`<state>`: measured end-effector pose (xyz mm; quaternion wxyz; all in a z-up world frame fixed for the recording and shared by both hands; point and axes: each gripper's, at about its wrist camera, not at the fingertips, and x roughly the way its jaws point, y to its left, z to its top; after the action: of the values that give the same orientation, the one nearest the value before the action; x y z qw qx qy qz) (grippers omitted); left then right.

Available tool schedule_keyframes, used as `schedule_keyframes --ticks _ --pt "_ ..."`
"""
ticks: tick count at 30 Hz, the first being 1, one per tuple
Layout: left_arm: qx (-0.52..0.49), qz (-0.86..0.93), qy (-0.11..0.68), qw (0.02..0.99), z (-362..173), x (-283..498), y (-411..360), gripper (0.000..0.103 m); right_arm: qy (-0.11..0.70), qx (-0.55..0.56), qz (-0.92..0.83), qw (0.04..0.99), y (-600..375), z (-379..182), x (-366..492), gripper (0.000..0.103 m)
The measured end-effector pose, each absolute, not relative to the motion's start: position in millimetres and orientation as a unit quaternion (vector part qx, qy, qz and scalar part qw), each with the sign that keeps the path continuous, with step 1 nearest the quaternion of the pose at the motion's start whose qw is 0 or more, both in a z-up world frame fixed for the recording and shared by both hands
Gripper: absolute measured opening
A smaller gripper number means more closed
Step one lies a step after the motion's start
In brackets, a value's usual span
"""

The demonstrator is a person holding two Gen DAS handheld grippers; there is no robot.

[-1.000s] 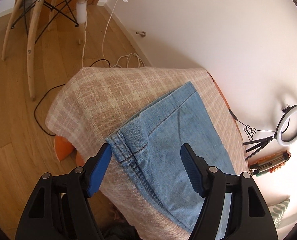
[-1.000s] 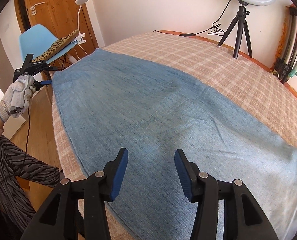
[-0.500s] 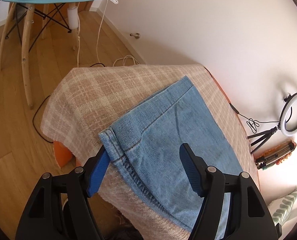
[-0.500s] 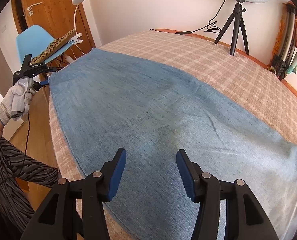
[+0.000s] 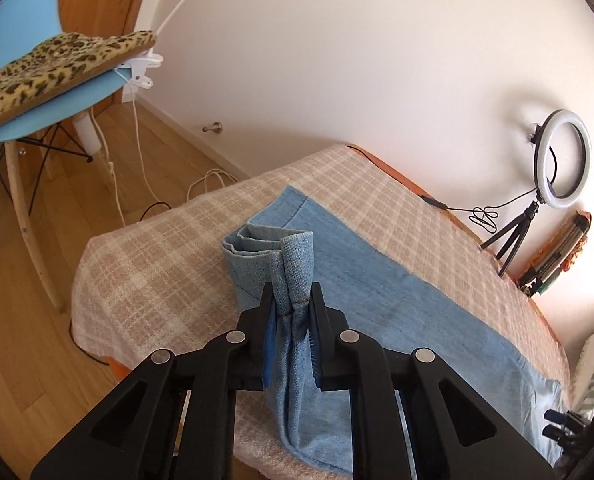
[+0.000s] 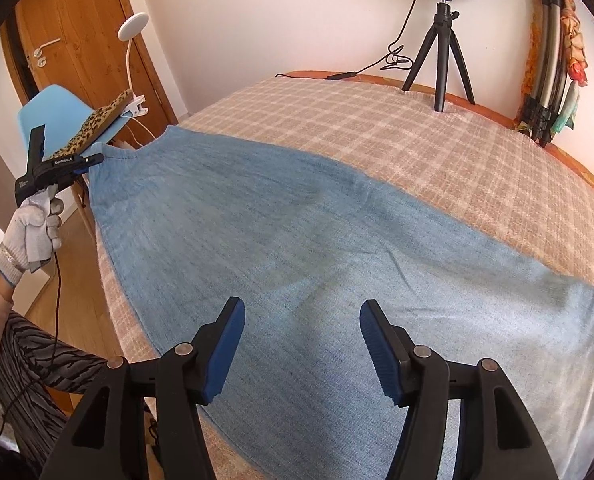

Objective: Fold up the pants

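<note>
One "GenRobot.AI"-labelled left gripper

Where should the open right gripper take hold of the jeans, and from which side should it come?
A judgement: take the near edge of the jeans, just below the right gripper, coming from the table's near side with one finger slid under. The denim lies flat on the checked cloth, so only an edge offers a fold to pinch. The left gripper already clamps the far-left end.

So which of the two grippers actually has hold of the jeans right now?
The left gripper: its jaws have just closed on a bunched hem corner of the jeans, lifted off the blanket. The right gripper hangs open above flat denim, gripping nothing.
</note>
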<state>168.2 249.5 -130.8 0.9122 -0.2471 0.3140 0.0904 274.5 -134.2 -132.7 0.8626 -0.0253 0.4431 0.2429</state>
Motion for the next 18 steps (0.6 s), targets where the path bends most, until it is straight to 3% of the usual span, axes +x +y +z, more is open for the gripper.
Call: schedule_keyframes --ticks 5,9,18 --pt "-0.22 0.041 0.319 0.921 -125 172 218 0.012 0.444 -0.011 0.259 0.858 -118 -114 298 0.068" --pt "-0.196 -0.001 0.329 0.924 -124 170 189 0.012 0.439 -0.03 0.286 0.851 -82 -97 327 0.077" --pt "-0.146 -0.087 0.359 0.918 -134 164 125 0.012 0.485 0.018 0.409 0.773 35 -93 400 0.083"
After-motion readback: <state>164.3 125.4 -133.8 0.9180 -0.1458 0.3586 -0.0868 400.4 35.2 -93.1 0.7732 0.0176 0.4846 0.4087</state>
